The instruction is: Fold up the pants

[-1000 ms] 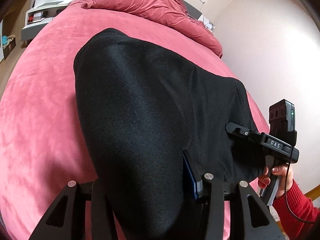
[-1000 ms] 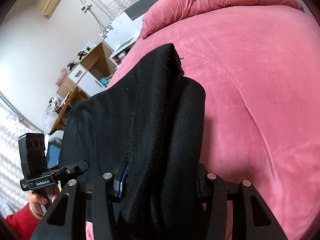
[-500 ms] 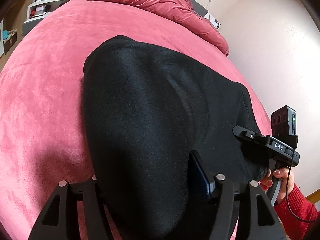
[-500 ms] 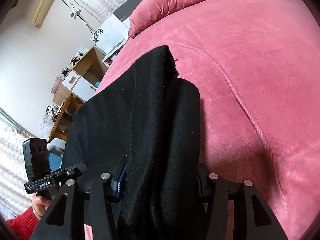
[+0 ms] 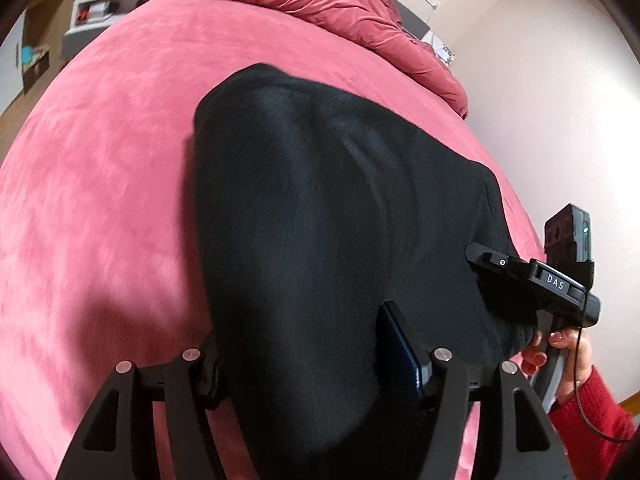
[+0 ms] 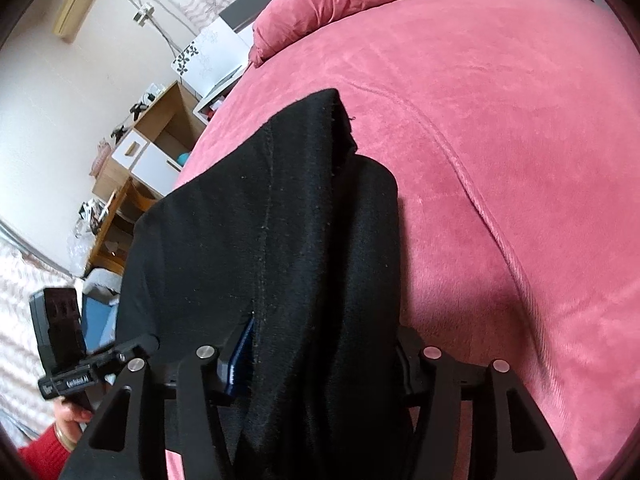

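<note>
Black pants (image 5: 320, 220), folded over, lie on the pink bed cover (image 5: 100, 160). Their near edge runs between the fingers of my left gripper (image 5: 306, 360), whose jaws stand wide with the fabric loose between them. In the right wrist view the pants (image 6: 260, 220) show a thick folded edge between the fingers of my right gripper (image 6: 320, 356). Its jaws are opening, and the blue pad (image 6: 240, 352) stands just clear of the cloth. Each gripper shows in the other's view: the right one (image 5: 532, 276) at the pants' right edge, the left one (image 6: 92, 368) at the lower left.
A crumpled pink duvet (image 5: 340, 4) lies at the head of the bed (image 6: 500, 140). A wall runs close along the bed's right side. Wooden shelves and drawers (image 6: 156, 140) stand beside the bed. A hand (image 5: 568, 344) in a red sleeve holds the right gripper.
Both pairs of jaws have widened around the cloth. Both grippers have sunk toward the bed, and the pants have settled lower and flatter on the cover.
</note>
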A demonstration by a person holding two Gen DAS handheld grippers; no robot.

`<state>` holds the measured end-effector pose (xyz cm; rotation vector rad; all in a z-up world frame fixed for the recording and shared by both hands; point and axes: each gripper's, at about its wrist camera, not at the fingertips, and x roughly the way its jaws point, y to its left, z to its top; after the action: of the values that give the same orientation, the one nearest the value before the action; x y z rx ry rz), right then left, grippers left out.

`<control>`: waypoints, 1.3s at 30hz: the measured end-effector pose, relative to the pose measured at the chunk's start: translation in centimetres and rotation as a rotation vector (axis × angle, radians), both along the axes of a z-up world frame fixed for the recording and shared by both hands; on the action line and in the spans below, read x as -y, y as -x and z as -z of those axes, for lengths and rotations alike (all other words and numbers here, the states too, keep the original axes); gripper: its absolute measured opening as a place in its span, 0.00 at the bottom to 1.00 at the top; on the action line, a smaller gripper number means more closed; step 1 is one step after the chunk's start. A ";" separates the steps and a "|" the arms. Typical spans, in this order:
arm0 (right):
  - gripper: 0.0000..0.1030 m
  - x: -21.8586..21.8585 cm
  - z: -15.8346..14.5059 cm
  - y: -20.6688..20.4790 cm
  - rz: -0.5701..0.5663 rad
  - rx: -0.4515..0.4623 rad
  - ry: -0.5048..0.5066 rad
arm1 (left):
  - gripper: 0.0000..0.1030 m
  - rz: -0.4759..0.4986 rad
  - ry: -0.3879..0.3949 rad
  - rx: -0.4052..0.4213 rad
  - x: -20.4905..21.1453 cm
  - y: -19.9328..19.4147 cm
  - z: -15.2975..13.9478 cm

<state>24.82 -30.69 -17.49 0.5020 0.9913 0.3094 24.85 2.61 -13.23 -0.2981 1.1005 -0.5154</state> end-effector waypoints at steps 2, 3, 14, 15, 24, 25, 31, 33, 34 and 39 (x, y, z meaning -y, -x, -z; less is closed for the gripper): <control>0.75 0.7 0.1 0.7 0.034 -0.025 -0.021 | 0.65 -0.014 0.017 -0.006 -0.7 1.0 -0.1; 0.75 1.2 0.1 1.3 0.053 -0.026 -0.038 | 0.65 -0.016 0.019 -0.003 -0.9 1.5 -0.1; 0.76 1.2 -2.4 9.3 0.147 0.046 0.125 | 0.65 -0.025 -0.118 0.118 -2.1 9.3 -1.4; 0.76 0.6 -2.7 10.1 0.147 0.057 0.161 | 0.65 -0.022 -0.146 0.130 -1.9 10.1 -1.5; 0.76 -3.5 -2.7 15.5 0.134 0.083 0.293 | 0.63 0.047 -0.320 0.113 -1.1 16.9 0.5; 0.76 -3.8 -2.6 15.9 0.133 0.079 0.292 | 0.63 0.040 -0.308 0.108 -1.1 17.5 0.5; 0.76 -5.4 -2.8 18.8 0.146 0.111 0.302 | 0.63 -0.061 -0.324 0.172 -0.8 21.1 -1.2; 0.76 -6.1 -3.5 20.2 0.151 0.147 0.321 | 0.63 -0.098 -0.337 0.242 -0.4 22.2 -2.5; 0.76 -6.4 -3.8 21.0 0.156 0.163 0.333 | 0.63 -0.114 -0.345 0.281 -0.3 22.7 -3.1; 0.86 -8.6 -5.3 23.2 0.148 0.243 0.392 | 0.63 -0.174 -0.319 0.375 -0.6 25.2 -5.5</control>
<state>1.66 -22.11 -12.16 0.1735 0.7483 0.0372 -0.39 3.26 -7.69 -0.0137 0.7664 -0.2221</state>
